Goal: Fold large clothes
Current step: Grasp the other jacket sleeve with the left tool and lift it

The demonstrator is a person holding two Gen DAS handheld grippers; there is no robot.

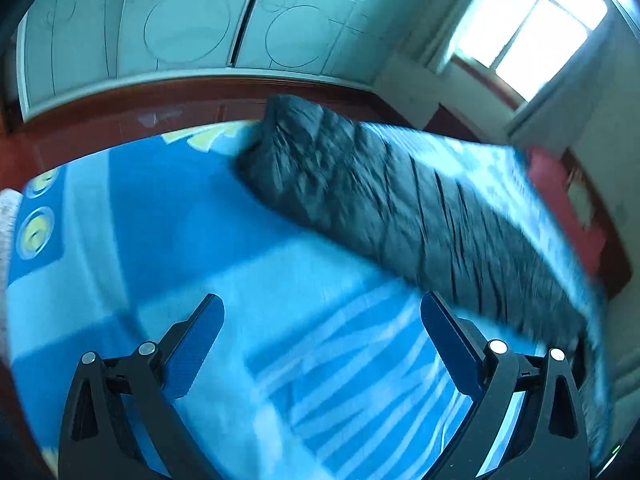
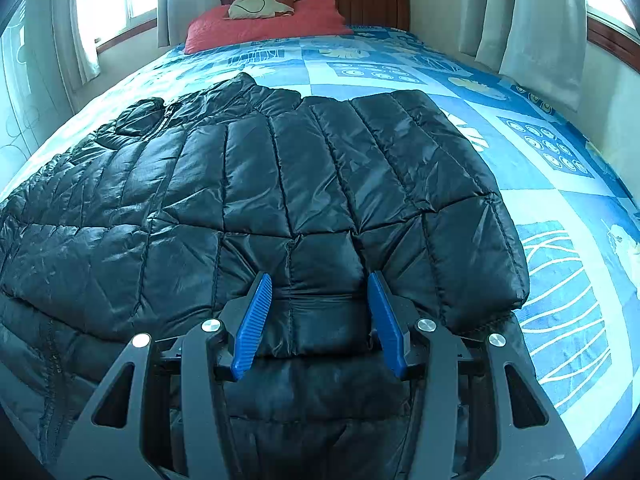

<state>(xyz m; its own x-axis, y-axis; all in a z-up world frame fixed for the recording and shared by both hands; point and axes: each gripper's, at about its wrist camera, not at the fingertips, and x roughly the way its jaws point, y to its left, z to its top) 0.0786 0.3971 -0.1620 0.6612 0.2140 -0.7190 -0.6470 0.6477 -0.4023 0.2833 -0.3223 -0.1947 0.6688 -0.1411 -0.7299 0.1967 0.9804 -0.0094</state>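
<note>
Shiny black nylon, so this puffer jacket (image 2: 256, 200) will be light, squishy and slippery; grab a hem or seam. It's sprawled across the foot end of the bed (image 2: 560, 184). Right gripper (image 2: 320, 280) pinches a padded fold, left gripper (image 1: 320, 308) spread, empty. Red pillow (image 2: 264, 24) sits at the headboard end, well clear.

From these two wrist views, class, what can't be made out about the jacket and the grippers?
- Left wrist view: jacket smeared by motion blur; stitching unreadable.
- Right wrist view: jacket's near hem hidden under the right gripper; whether its fingers pinch fabric is unclear.
- Right wrist view: jacket's left side cut off by the frame edge.
</note>
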